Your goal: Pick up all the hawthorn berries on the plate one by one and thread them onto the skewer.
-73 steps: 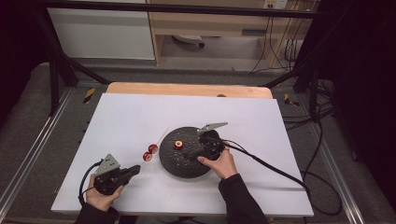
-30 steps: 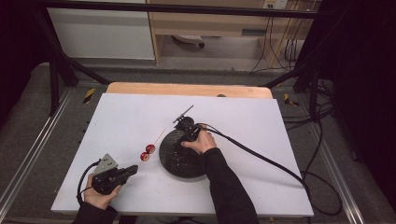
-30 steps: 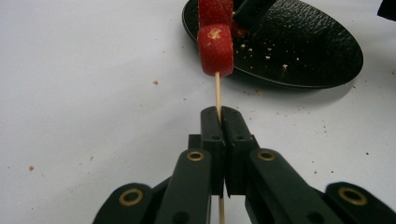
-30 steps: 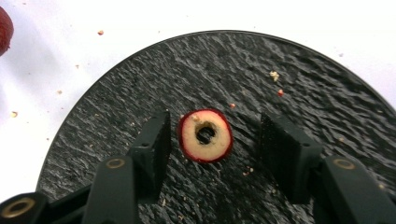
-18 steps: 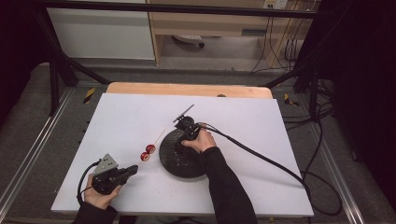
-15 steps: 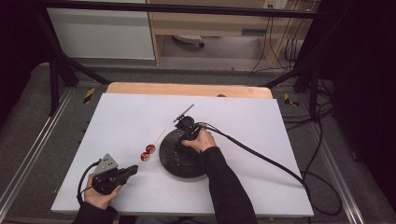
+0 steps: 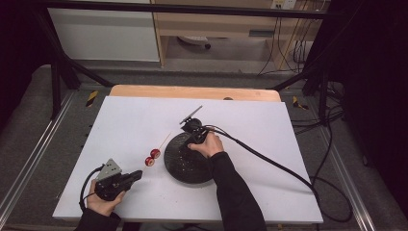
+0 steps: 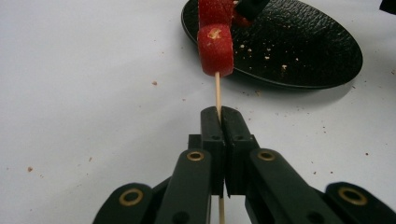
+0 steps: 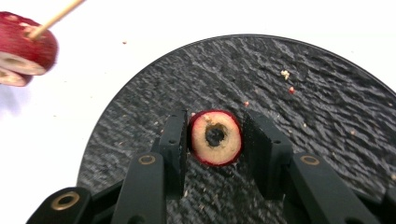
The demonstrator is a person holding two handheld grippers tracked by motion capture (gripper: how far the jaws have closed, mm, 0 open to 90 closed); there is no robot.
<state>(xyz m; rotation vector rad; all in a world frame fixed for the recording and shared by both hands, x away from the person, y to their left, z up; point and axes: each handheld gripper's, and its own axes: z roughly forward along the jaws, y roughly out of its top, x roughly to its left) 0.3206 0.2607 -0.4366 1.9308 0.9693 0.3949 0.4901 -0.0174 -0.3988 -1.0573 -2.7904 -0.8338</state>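
Here, left gripper [image 8: 219,119] pinching the skewer [image 8: 216,91] steady with two slices threaded, right gripper [image 9: 215,135] just closing around a cored fruit slice [image 9: 215,137] on the black plate [image 9: 327,130], presumably for threading next.

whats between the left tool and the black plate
The wooden skewer, clamped in the left tool, runs toward the black plate with red fruit slices threaded on it, seen in the left gripper view; beneath lies bare white table.
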